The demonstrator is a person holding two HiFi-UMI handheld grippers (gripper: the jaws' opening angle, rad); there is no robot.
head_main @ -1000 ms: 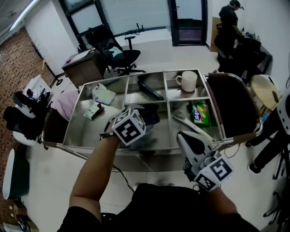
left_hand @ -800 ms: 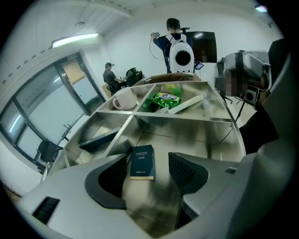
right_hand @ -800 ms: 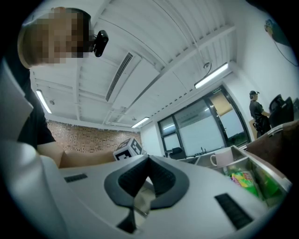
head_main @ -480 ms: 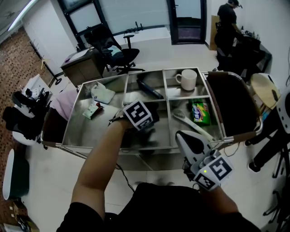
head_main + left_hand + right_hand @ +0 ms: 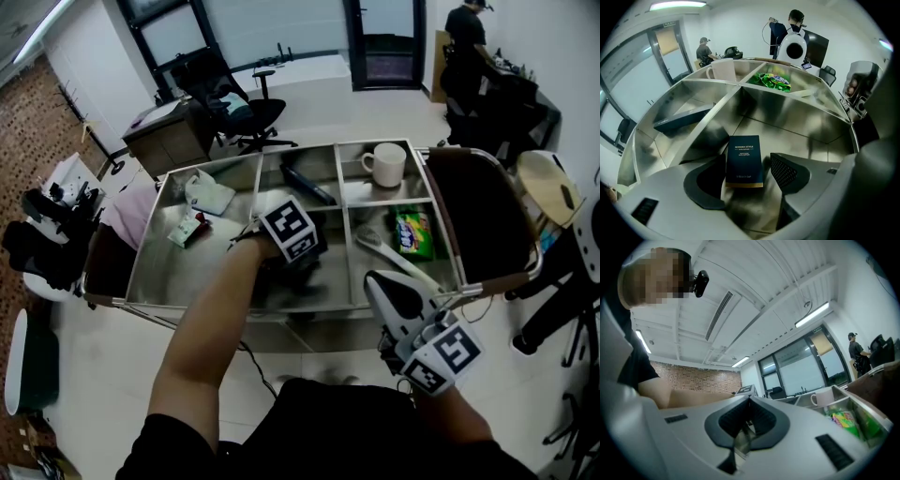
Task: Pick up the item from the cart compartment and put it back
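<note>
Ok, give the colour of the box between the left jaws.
Navy box, gold-edged; left gripper view.

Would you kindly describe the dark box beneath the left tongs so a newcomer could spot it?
On the steel cart, in the near middle compartment, a slim box lies flat, untouched, between the left tongs, whose jaws have just been opening. It is navy with a gold end band, unlike the longer plain dark case beyond the divider.

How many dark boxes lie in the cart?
2. One box lies between the left gripper's open jaws; the other box sits in the next compartment, past the divider. More may be hidden.
</note>
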